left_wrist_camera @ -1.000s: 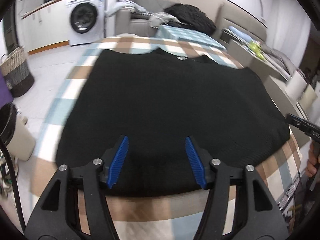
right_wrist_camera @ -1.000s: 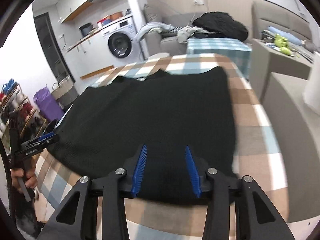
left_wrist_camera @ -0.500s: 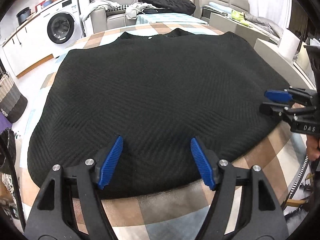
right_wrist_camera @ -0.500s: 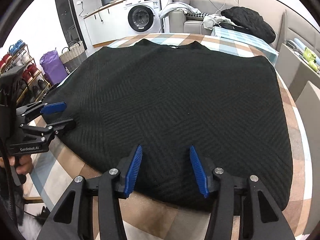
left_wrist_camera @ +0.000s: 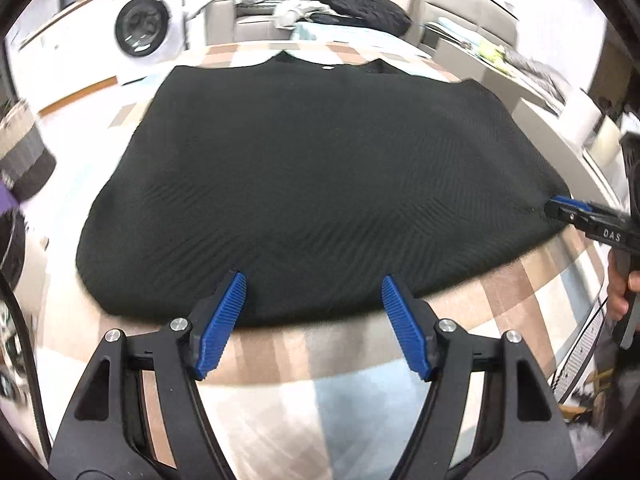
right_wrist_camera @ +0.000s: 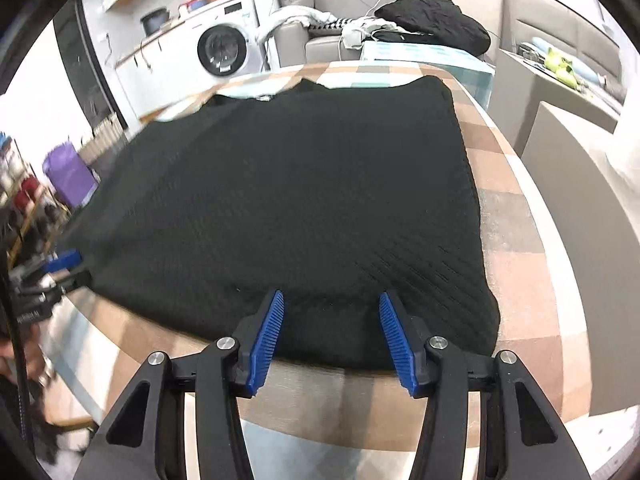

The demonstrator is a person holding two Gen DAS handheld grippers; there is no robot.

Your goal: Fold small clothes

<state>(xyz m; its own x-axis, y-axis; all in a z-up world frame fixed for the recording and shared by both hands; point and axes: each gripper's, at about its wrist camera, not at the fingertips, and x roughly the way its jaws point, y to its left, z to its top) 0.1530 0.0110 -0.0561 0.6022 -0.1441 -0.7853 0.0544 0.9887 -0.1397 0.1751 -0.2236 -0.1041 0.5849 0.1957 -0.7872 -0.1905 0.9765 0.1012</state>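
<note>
A black knit sweater point(left_wrist_camera: 312, 184) lies spread flat on the checked tablecloth point(left_wrist_camera: 360, 344), its collar at the far side. It also shows in the right wrist view point(right_wrist_camera: 288, 208). My left gripper point(left_wrist_camera: 312, 320) is open and empty, its blue pads over the near hem towards the sweater's left corner. My right gripper point(right_wrist_camera: 328, 332) is open and empty, its pads over the near hem close to the sweater's right corner. The right gripper also shows at the right edge of the left wrist view point(left_wrist_camera: 576, 216). The left gripper shows blurred at the left of the right wrist view point(right_wrist_camera: 60, 268).
The round table's edge point(right_wrist_camera: 360, 408) lies just under both grippers. A washing machine point(left_wrist_camera: 144, 36) stands at the back left. A sofa with a pile of clothes point(right_wrist_camera: 432, 20) is behind the table. A grey cabinet point(right_wrist_camera: 568, 168) stands to the right, a basket point(left_wrist_camera: 20, 160) to the left.
Both grippers have pulled back towards the near table edge and apart from each other. Their pads now sit at the hem instead of over the sweater's body. Both stay open.
</note>
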